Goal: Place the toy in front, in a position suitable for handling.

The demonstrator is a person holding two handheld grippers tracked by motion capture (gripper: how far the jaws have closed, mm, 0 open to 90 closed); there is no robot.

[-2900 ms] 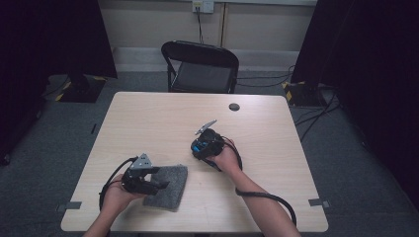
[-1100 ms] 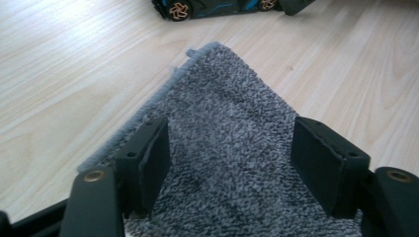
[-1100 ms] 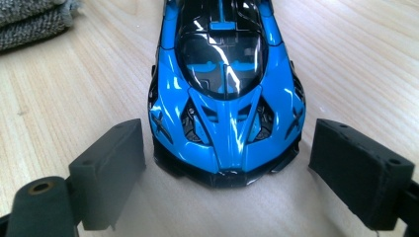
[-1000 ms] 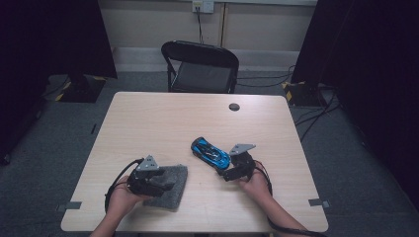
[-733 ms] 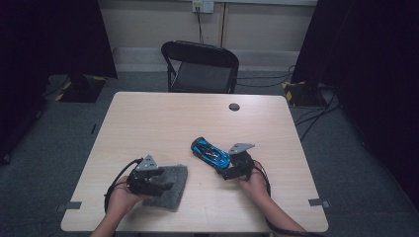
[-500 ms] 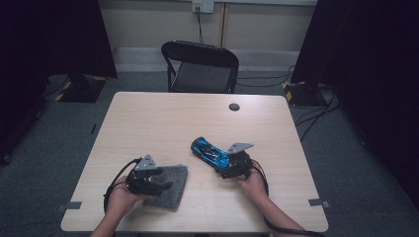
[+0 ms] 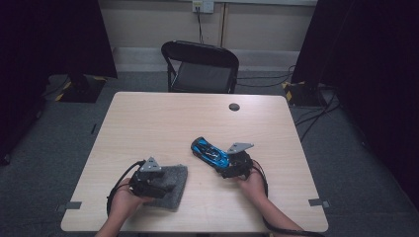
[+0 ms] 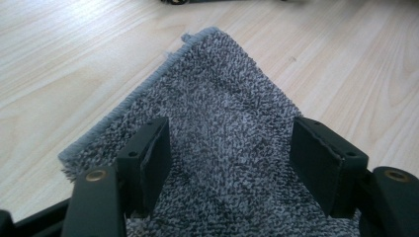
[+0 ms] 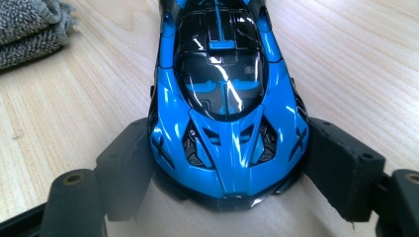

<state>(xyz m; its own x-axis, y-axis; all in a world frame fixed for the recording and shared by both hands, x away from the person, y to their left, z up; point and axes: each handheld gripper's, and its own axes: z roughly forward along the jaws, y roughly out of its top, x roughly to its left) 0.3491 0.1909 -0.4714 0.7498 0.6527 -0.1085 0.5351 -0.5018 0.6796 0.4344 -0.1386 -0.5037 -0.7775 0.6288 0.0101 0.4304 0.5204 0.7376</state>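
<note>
**Blue toy car back on the desk, right jaws closing around its end**

Since the earliest frame we have brought the right gripper [image 7: 228, 167] down from the middle of the desk toward its near edge, and the glossy blue and black toy sports car [image 7: 209, 151] that was lifted there now sits on the light wooden desk [image 7: 148, 118], right of centre. Our right jaws have just been narrowing and now flank one end of the car [image 9: 225, 98]; whether the pads actually press the bodywork we cannot tell. Our left gripper [image 7: 157, 184] rests with jaws spread over the grey looped-pile cloth [image 8: 222, 128] near the desk's front left corner, its pads pinching nothing.

We judge the car stiff, light and slick, its lacquered shell likely to slide under hard pads, and free to roll on its wheels; the flat flanks beside the wheel arches look the surest hold. Its long axis runs diagonally, from our right gripper away toward the far left corner. The cloth is soft and limp.
</note>
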